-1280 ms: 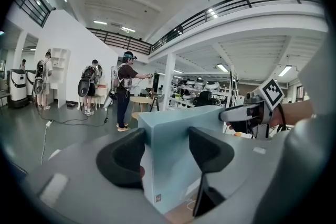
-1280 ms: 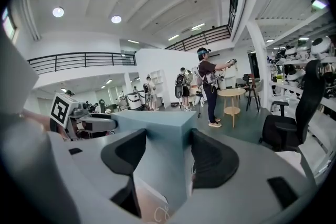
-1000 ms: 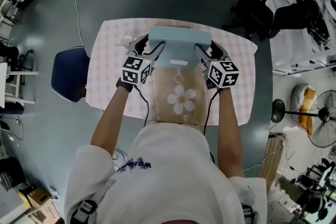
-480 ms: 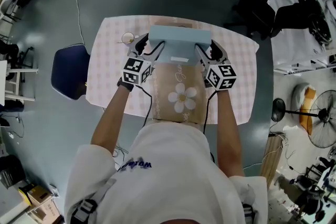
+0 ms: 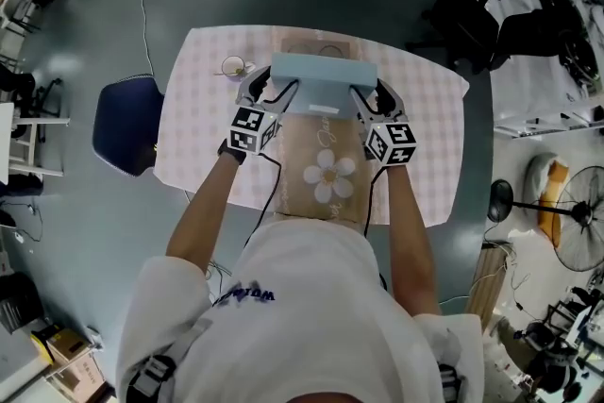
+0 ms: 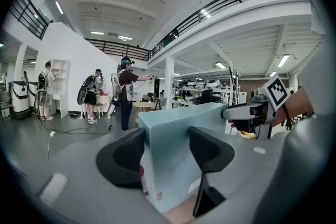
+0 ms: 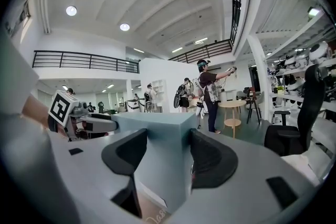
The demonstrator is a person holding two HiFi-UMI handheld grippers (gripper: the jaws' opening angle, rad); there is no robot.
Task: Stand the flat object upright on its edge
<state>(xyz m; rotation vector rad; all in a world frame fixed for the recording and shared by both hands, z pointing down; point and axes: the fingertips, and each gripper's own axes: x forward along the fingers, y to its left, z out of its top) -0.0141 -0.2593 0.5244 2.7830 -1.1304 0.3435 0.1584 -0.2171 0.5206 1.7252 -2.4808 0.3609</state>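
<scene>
Though the lower edge of the box is hidden, so contact with the bag is unclear, it is upright over the table — left gripper and right gripper each clamp an end.

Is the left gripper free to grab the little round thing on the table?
Probably not: the left gripper is clamped on the blue box, though the round thing lies close beside it.

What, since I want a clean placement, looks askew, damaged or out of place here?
Nothing stands out. The light blue box stands upright on its long edge and looks undamaged, with the left gripper and right gripper each clamped on one end. Whether it rests on the brown daisy-print package beneath can't be told.
</scene>
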